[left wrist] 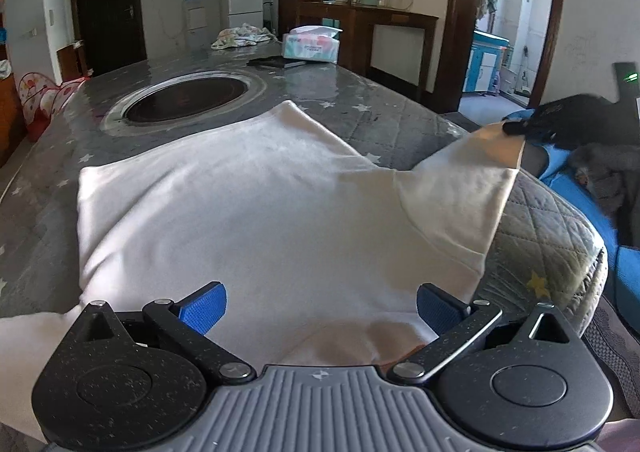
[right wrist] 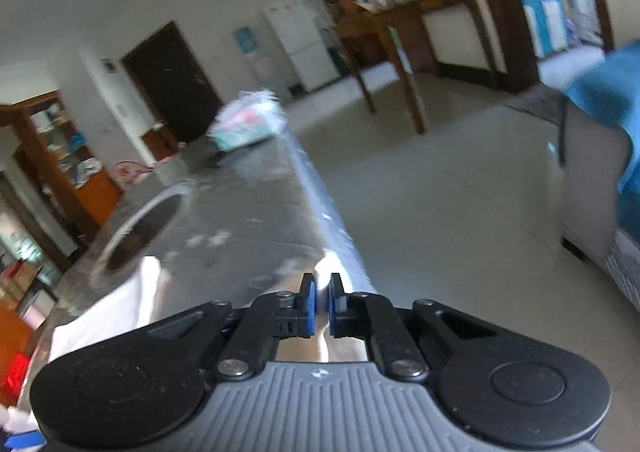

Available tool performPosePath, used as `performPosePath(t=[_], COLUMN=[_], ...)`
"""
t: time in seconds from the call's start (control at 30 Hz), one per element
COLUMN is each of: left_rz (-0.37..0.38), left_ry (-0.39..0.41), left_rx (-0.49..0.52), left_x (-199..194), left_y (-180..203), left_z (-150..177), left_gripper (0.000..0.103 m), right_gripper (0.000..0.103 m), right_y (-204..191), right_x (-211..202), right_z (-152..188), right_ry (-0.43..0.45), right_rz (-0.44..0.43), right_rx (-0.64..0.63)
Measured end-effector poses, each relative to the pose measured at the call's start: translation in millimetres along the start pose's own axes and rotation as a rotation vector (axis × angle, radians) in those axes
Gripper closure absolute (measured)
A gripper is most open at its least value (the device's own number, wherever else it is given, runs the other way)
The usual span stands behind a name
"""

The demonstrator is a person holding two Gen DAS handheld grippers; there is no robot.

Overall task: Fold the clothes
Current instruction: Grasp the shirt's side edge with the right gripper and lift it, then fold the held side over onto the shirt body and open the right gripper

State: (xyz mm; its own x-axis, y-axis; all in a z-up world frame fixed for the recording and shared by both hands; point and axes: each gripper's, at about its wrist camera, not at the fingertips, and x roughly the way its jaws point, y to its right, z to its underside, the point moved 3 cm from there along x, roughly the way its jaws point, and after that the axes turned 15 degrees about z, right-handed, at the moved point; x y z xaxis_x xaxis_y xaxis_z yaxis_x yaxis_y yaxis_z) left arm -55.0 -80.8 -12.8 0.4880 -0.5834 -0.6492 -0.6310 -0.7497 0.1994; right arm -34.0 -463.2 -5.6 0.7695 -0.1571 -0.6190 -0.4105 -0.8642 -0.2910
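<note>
A tissue box (left wrist: 311, 44) with tissue poking out sits at the far end of the worktop (left wrist: 352, 91). The white garment (left wrist: 260, 211) lies spread on the near end, its long axis left-right. The left gripper (left wrist: 322, 310) hovers wide open over it, holding nothing. The right gripper (right wrist: 322, 306) pinches its lifted right corner (left wrist: 496, 143).

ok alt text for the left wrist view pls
A white fabric garment lies spread on a grey star-patterned table, its right corner lifted by the right gripper with jaws shut on it. The left gripper sits low over the near edge, jaws wide open. A round dark burner lies beyond.
</note>
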Motion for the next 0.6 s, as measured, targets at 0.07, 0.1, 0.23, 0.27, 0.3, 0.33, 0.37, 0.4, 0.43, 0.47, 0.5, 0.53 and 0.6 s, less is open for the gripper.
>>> performPosePath(t=[0.07, 0.1, 0.23, 0.27, 0.3, 0.33, 0.37, 0.4, 0.43, 0.47, 0.5, 0.53, 0.6], left_rz=[-0.007, -0.011, -0.023, -0.026, -0.029, -0.031, -0.033, -0.036, -0.038, -0.041, -0.044, -0.046, -0.051], left_ry=[0.004, 0.005, 0.018, 0.022, 0.026, 0.032, 0.038, 0.042, 0.047, 0.052, 0.057, 0.062, 0.072], left_rx=[-0.007, -0.01, -0.028, -0.033, -0.038, -0.044, -0.05, -0.055, -0.061, -0.066, -0.072, -0.078, -0.091], left_x=[-2.2, -3.3, -9.0, -10.7, -12.5, -15.0, -17.5, -19.7, -21.9, -24.3, -26.7, -29.1, -33.8], left_y=[-2.8, -4.1, -10.5, -12.4, -14.2, -15.8, -17.5, -19.7, -21.8, -23.6, -25.7, -27.8, -31.8], left_z=[1.0, 1.5, 4.2, 5.0, 5.8, 7.3, 8.8, 9.8, 10.8, 12.0, 13.1, 14.1, 16.6], left_gripper=[0.0, 0.0, 0.0, 0.0, 0.0, 0.0, 0.0, 0.0, 0.0, 0.0, 0.0, 0.0, 0.0], right_gripper=[0.098, 0.098, 0.098, 0.098, 0.098, 0.098, 0.098, 0.098, 0.098, 0.098, 0.098, 0.098, 0.098], right_y=[-16.8, -26.1, -72.1, -84.6, -96.8, -109.0, -121.5, -134.1, -146.8, -159.4, -171.3, -182.5, -204.4], right_x=[-13.1, -19.9, -47.8, -53.1, -57.3, -60.9, -65.1, -69.3, -73.0, -76.9, -80.5, -84.0, -90.2], right_z=[-3.4, -4.6, -11.1, -12.4, -13.4, -14.0, -13.7, -12.9, -11.6, -9.9, -7.3, -3.7, 3.5], right_ry=[0.011, 0.016, 0.039, 0.039, 0.037, 0.032, 0.026, 0.021, 0.019, 0.017, 0.012, 0.005, -0.01], right_rz=[-0.066, -0.096, -0.226, -0.259, -0.292, -0.323, -0.354, -0.383, -0.409, -0.434, -0.459, -0.483, -0.526], right_rx=[-0.025, -0.043, -0.133, -0.154, -0.172, -0.189, -0.21, -0.232, -0.255, -0.28, -0.302, -0.323, -0.366])
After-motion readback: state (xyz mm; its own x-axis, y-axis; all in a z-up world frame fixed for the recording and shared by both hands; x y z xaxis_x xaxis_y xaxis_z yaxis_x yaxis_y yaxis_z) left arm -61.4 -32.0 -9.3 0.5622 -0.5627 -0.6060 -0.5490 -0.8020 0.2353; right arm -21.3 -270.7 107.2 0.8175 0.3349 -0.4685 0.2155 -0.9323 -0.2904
